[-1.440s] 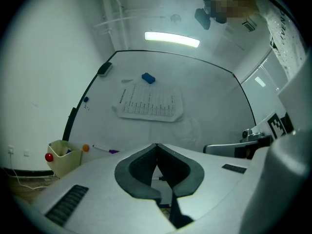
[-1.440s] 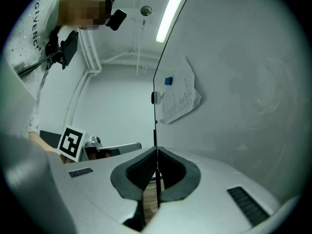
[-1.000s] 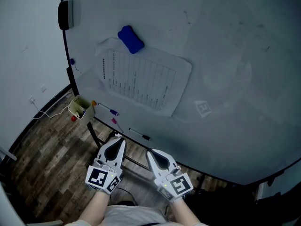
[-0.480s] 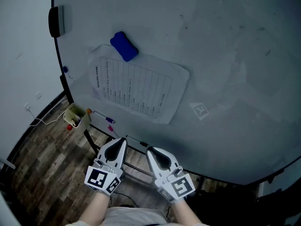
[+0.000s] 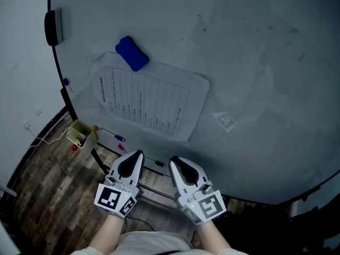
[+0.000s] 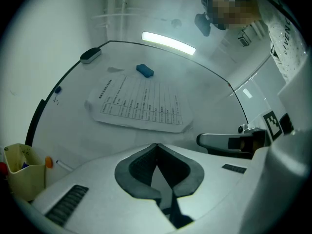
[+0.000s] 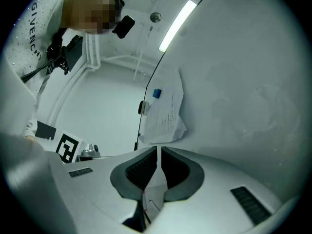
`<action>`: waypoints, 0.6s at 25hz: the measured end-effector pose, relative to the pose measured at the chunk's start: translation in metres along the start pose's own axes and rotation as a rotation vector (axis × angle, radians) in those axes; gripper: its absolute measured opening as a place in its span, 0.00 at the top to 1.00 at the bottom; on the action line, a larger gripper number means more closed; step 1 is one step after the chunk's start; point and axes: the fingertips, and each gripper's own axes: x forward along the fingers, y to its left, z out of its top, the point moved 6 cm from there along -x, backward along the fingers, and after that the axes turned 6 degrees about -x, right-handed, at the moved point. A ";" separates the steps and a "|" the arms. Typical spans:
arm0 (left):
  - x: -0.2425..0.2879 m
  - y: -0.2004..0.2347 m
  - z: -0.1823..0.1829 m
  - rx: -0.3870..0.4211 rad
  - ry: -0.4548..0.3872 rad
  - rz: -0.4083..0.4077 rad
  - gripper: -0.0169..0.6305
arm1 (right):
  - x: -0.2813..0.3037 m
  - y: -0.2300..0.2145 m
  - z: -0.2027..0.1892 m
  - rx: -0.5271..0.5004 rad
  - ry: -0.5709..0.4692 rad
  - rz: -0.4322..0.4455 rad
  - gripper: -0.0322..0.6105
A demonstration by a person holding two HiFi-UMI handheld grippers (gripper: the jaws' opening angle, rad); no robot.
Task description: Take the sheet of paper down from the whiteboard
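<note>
Whiteboard (image 5: 255,62) upright. The sheet of paper (image 5: 144,99) is on its left part, hanging slantwise and near the lower edge. A blue magnet block (image 5: 132,53) sits on the sheet's upper left corner. Black eraser (image 5: 52,27) at the board's left edge.

Left gripper (image 5: 132,158): jaw tips meet, nothing between them. Right gripper (image 5: 179,163): jaws drawn in to a thin slit, also empty. Both are held side by side just under the board's lower edge, below the sheet and not touching it.

Marker (image 5: 114,137) on the board's tray; pale yellow holder (image 5: 79,134) at its left end.

Creased matt paper sheet (image 5: 146,102) on smooth whiteboard (image 5: 255,62), wood-plank floor (image 5: 42,190)
</note>
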 end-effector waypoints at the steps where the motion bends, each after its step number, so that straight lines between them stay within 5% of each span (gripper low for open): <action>1: 0.002 0.000 0.001 0.004 0.000 -0.002 0.95 | 0.000 -0.002 0.002 -0.004 -0.003 -0.010 0.92; 7: 0.010 -0.001 -0.001 0.024 0.011 -0.018 0.95 | -0.003 -0.016 0.010 -0.008 0.000 -0.056 0.91; 9: 0.011 -0.002 -0.002 0.023 0.014 -0.022 0.95 | -0.002 -0.017 0.011 -0.003 0.001 -0.055 0.76; 15: 0.014 0.000 -0.002 0.029 0.015 -0.026 0.95 | 0.000 -0.024 0.019 -0.005 -0.024 -0.091 0.76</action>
